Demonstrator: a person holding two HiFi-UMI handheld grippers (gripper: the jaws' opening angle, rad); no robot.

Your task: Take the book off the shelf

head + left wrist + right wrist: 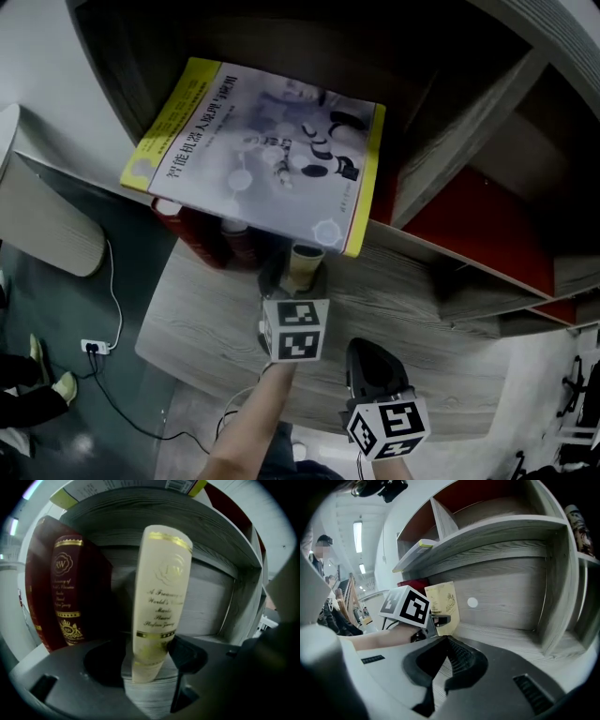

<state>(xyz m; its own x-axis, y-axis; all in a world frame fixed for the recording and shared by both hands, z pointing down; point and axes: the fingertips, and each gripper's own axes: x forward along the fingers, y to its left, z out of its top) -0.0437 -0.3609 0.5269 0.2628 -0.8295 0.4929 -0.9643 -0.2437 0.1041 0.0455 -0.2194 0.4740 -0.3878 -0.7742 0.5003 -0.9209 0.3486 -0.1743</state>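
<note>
Black fingers (464, 660) of the right gripper (446, 641) meet at the tips, holding nothing. Ahead, the left gripper (145, 656) has its fingers (190, 656) spread wide around the foot of the cream book (161, 588), not clamped on it. The book stands upright on the grey wooden shelf (211, 606), a red book (65, 588) just beside it. A yellow-edged book (262, 150) lies flat on the board above.

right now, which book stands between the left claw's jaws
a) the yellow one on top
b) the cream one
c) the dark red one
b: the cream book stands upright between the jaws of the left claw, with the red book off to its left.
</note>
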